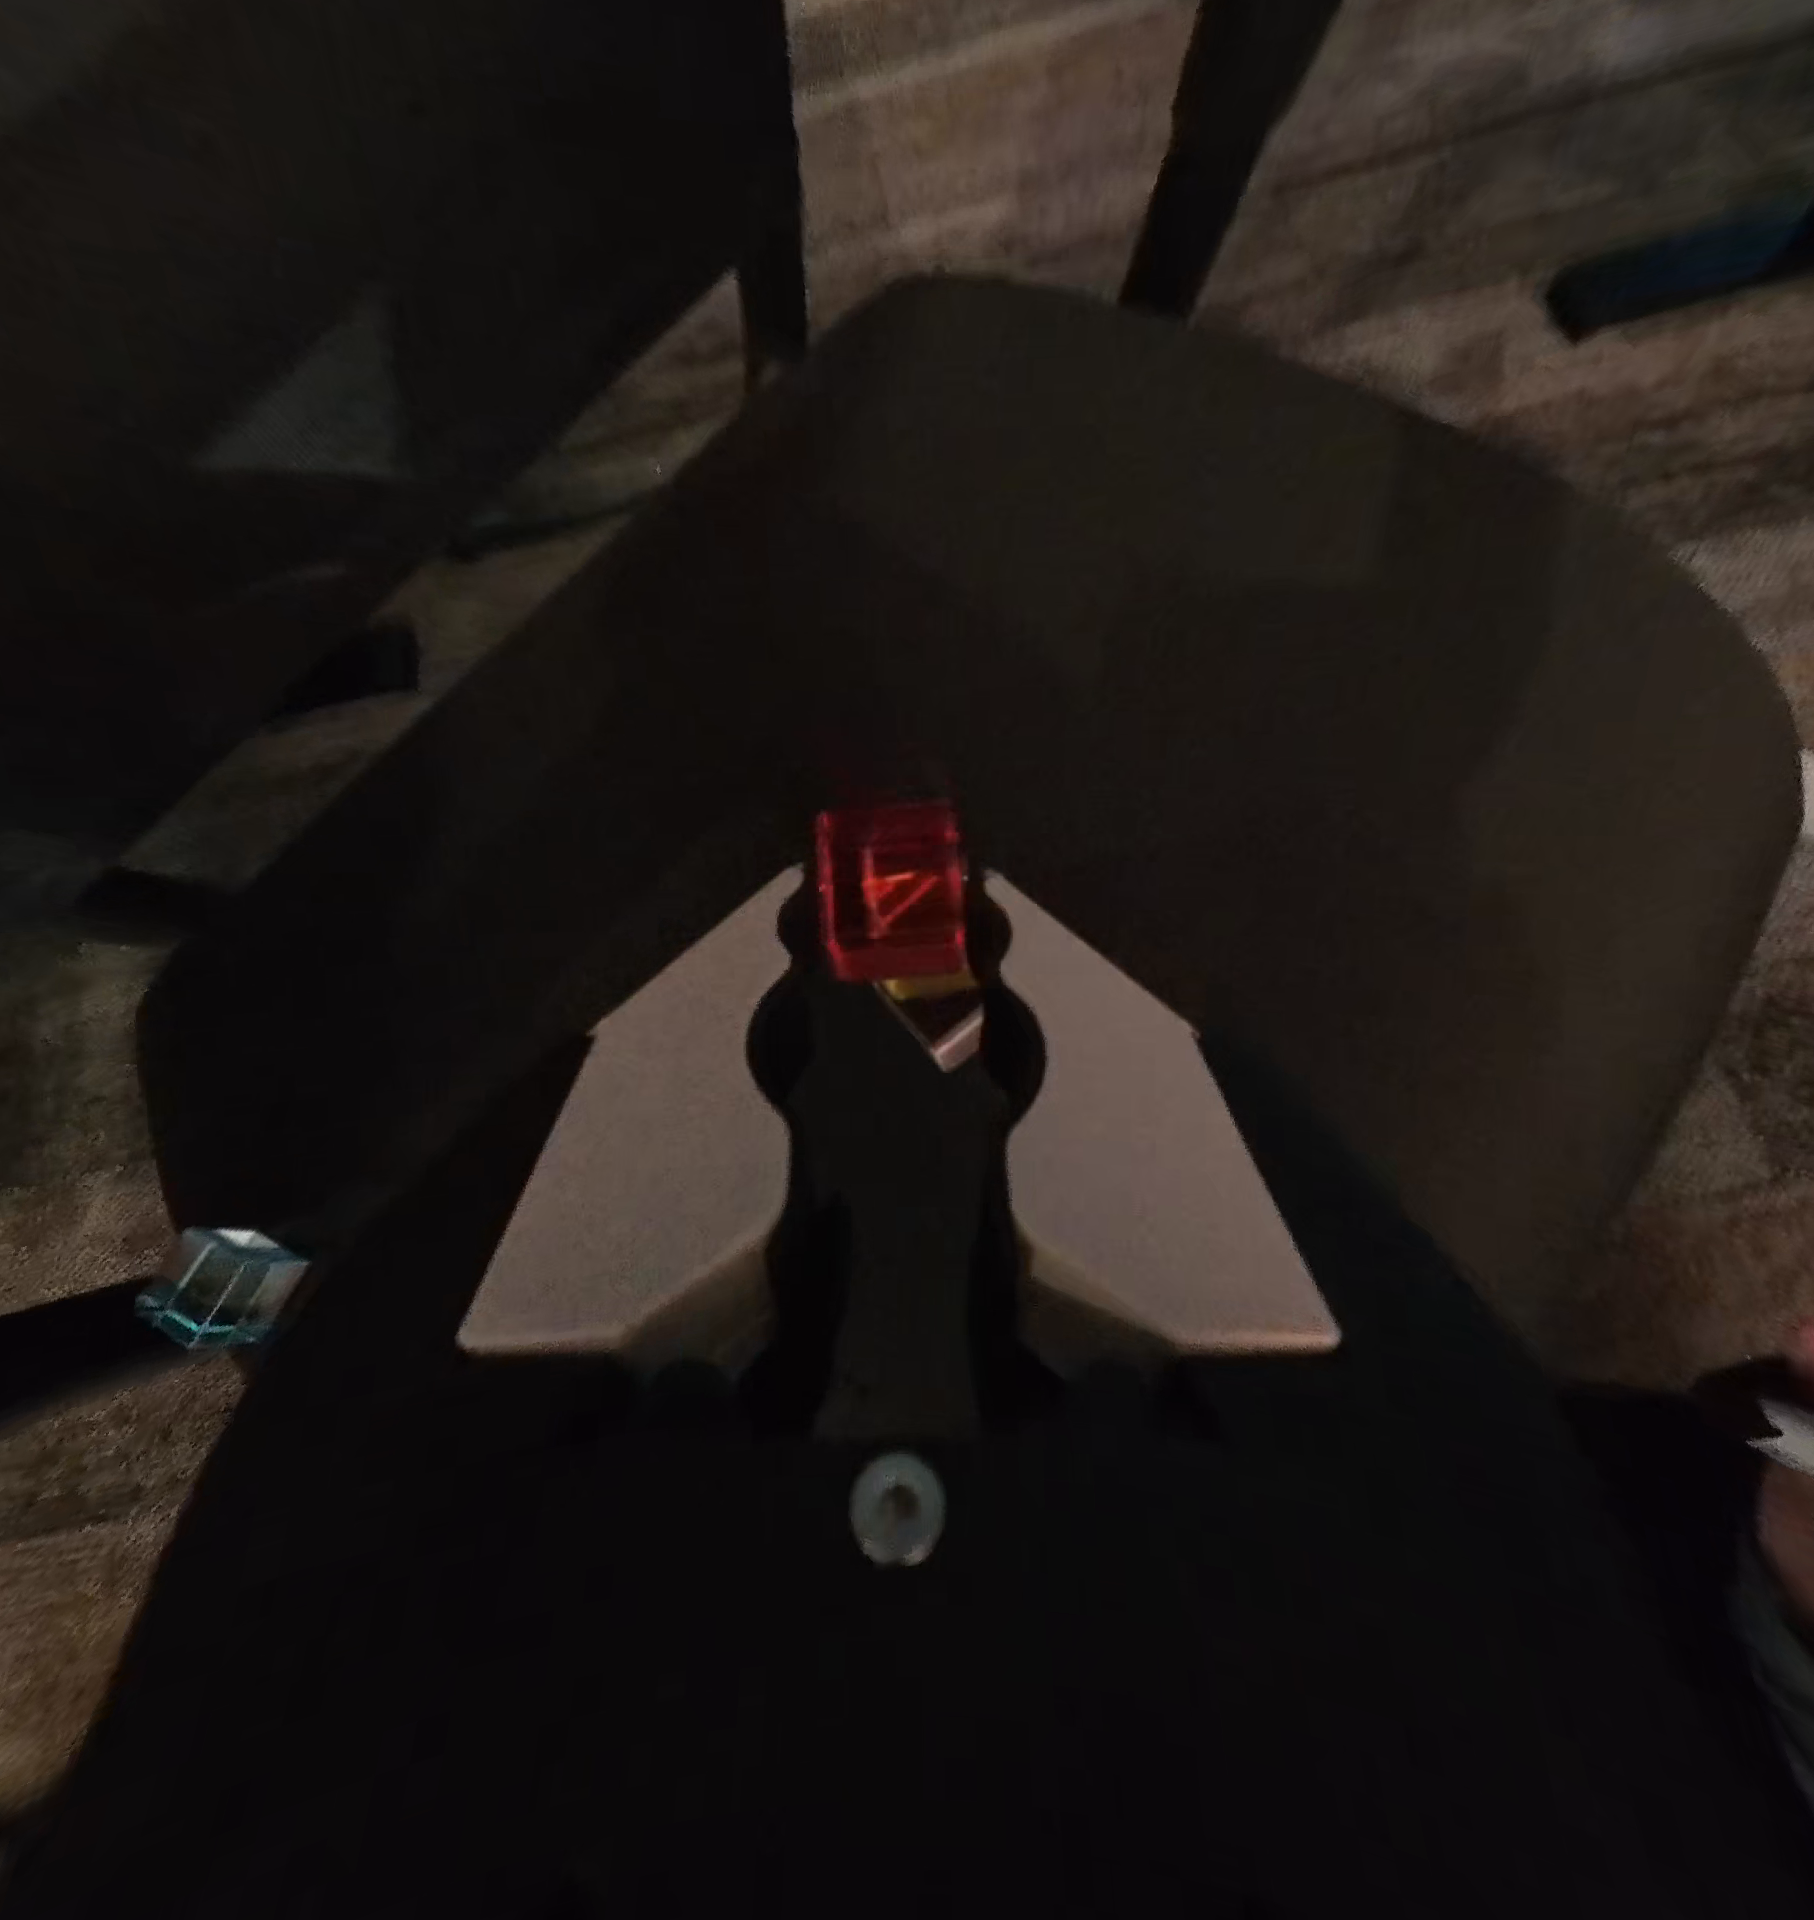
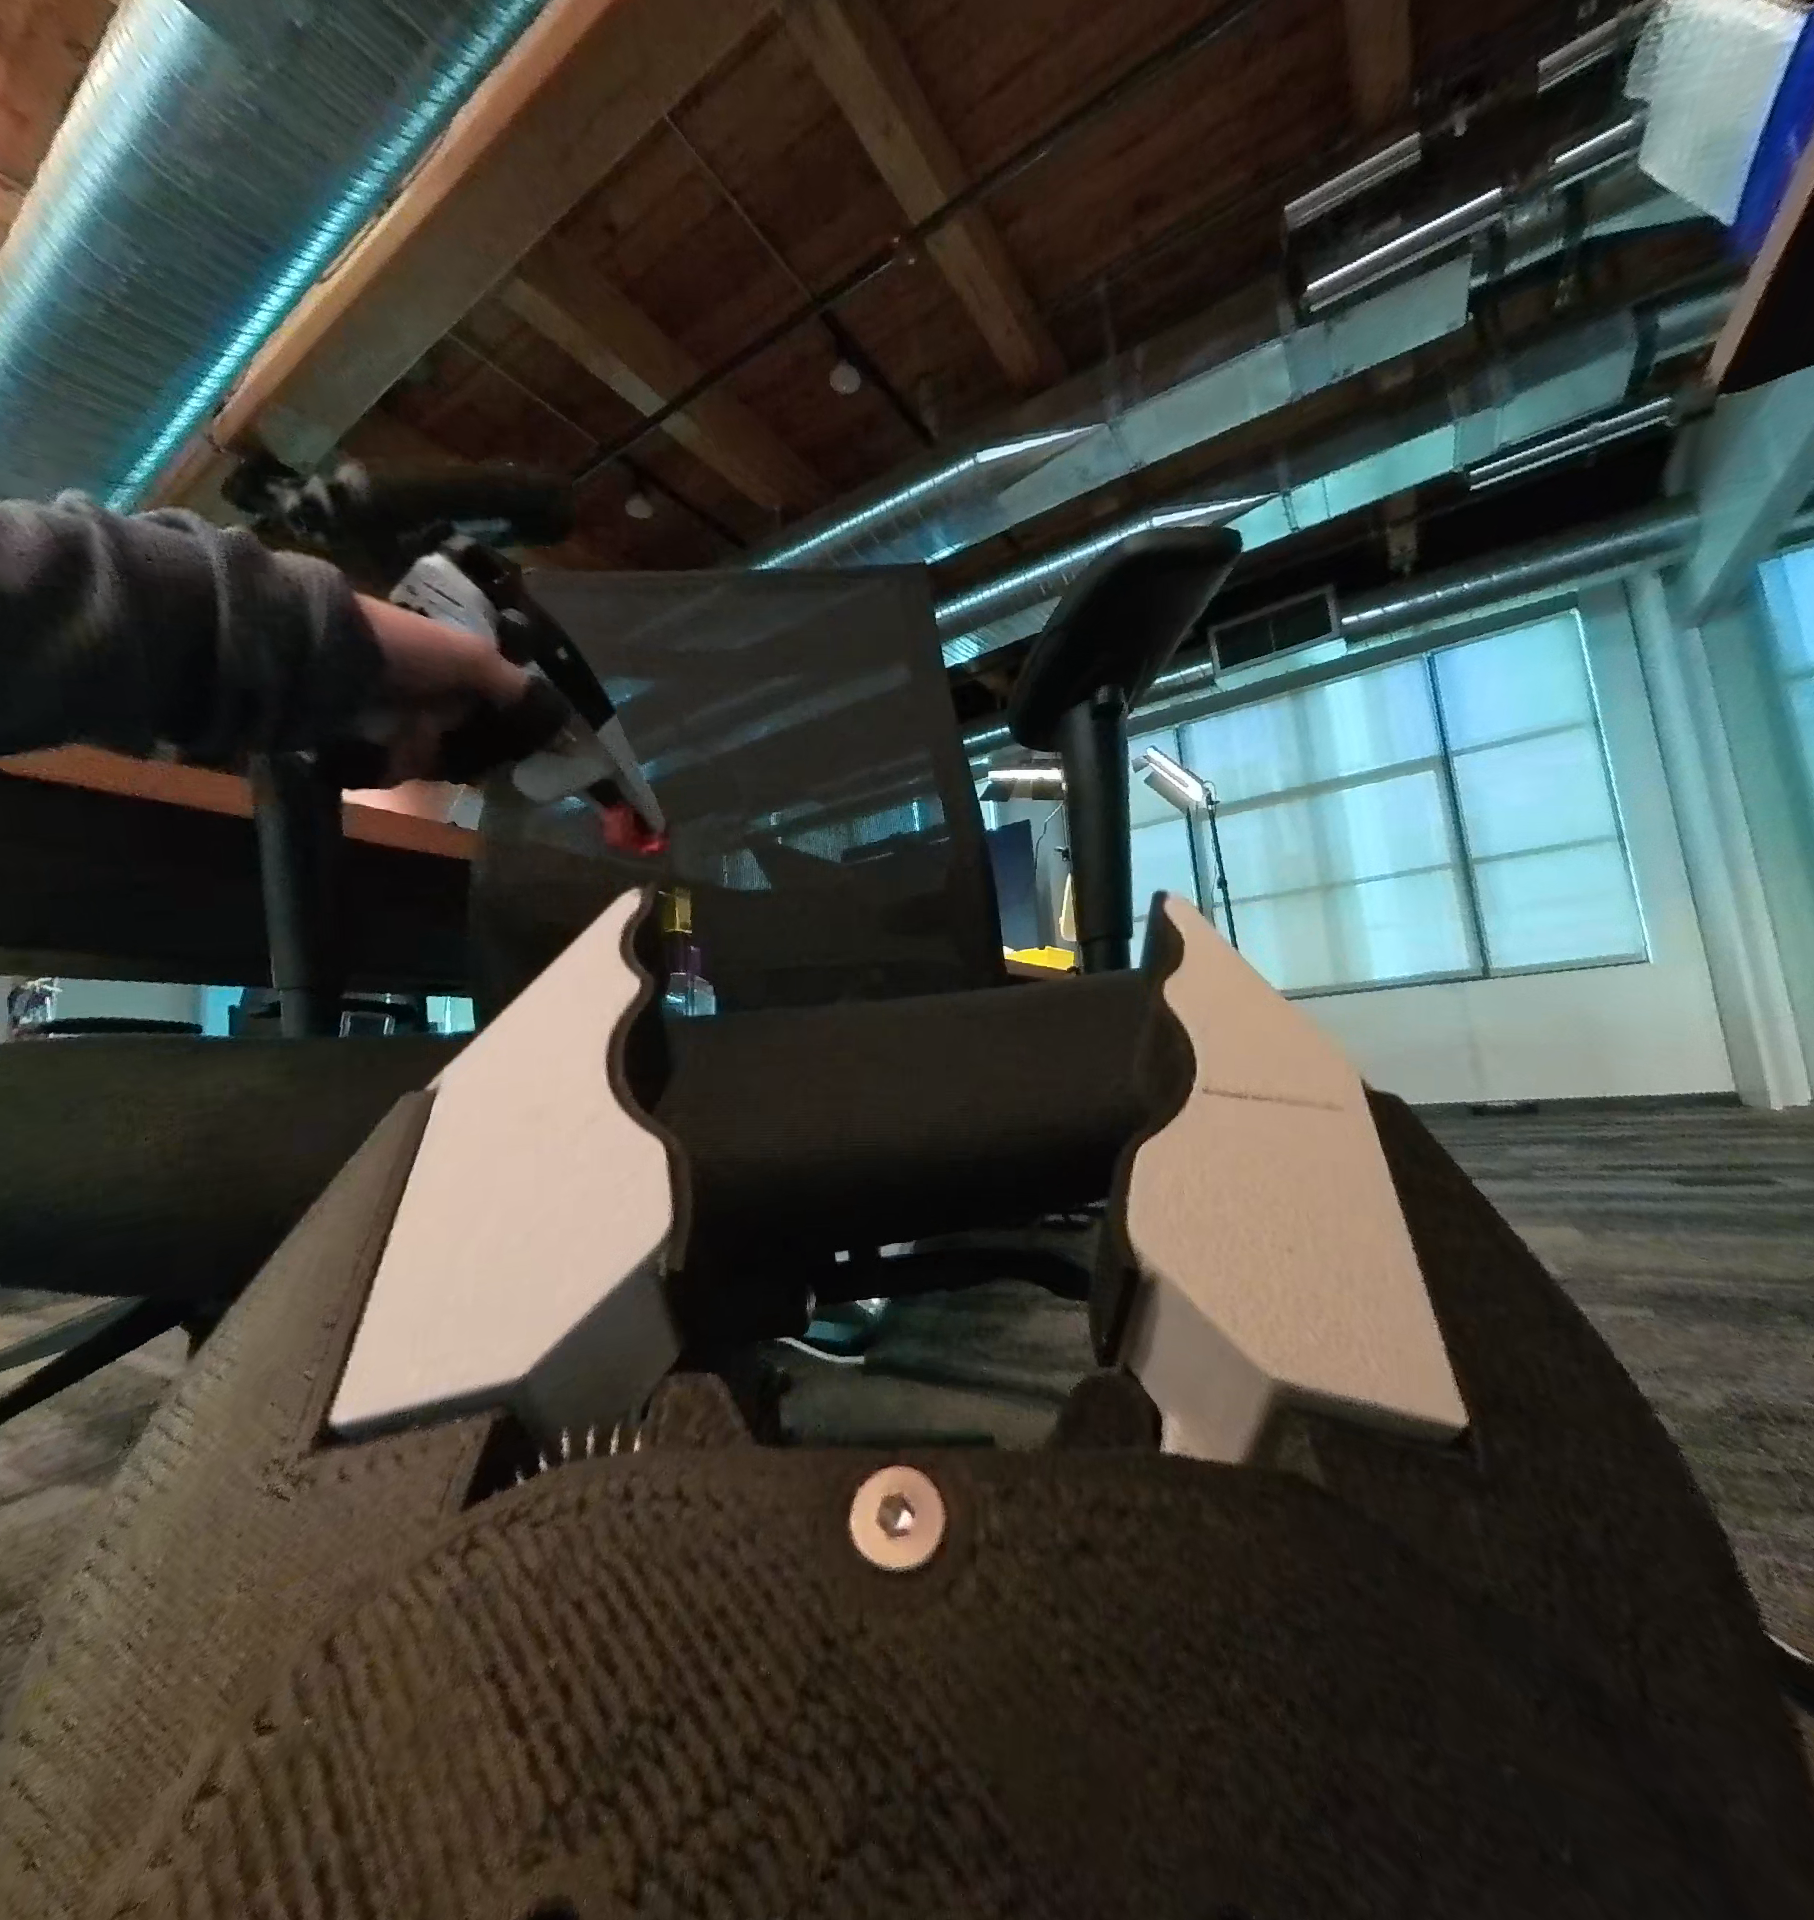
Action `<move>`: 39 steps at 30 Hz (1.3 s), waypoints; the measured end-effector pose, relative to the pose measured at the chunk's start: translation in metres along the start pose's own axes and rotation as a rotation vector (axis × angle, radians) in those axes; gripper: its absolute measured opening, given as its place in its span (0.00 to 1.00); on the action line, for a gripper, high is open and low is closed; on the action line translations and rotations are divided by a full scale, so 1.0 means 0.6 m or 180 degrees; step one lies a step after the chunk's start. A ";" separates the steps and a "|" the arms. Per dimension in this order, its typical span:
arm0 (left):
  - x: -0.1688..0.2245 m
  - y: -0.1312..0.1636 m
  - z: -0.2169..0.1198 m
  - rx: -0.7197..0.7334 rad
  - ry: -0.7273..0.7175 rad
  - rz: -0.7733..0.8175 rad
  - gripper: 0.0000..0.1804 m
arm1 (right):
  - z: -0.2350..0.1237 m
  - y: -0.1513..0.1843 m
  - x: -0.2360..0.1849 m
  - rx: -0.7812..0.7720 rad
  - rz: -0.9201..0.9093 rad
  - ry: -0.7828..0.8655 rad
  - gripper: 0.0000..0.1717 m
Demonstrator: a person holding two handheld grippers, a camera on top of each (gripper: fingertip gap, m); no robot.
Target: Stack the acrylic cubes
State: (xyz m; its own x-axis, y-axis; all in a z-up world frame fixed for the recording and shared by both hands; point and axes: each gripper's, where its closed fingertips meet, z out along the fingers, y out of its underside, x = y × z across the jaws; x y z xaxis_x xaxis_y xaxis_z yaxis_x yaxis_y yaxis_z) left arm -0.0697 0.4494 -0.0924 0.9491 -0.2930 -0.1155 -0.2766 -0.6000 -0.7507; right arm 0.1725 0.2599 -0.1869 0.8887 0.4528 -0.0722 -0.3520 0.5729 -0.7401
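A red cube (image 1: 890,896) is pinched by the left gripper (image 1: 887,914) over a stack (image 2: 681,956); the right gripper (image 2: 903,935) is spread, bare.

Open carpet (image 2: 1661,1247) right; chair (image 2: 830,1132), table leg (image 2: 295,894) block ahead.

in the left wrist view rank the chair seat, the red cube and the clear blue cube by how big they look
1. Chair seat, by far.
2 and 3. Red cube and clear blue cube look alike; the blue one is partly hidden, so no ranking.
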 end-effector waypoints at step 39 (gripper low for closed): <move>-0.327 0.204 0.004 -0.1377 -0.1912 -0.0985 0.36 | 0.009 0.037 -0.033 -0.0220 0.0258 -0.0263 0.52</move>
State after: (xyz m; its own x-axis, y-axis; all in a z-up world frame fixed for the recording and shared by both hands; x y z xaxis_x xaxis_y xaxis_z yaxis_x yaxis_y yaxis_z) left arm -0.2895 0.4352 -0.1632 0.8771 0.3108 -0.3662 0.0954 -0.8599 -0.5014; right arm 0.1454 0.2673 -0.1985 0.8299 0.5521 -0.0804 -0.3981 0.4850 -0.7787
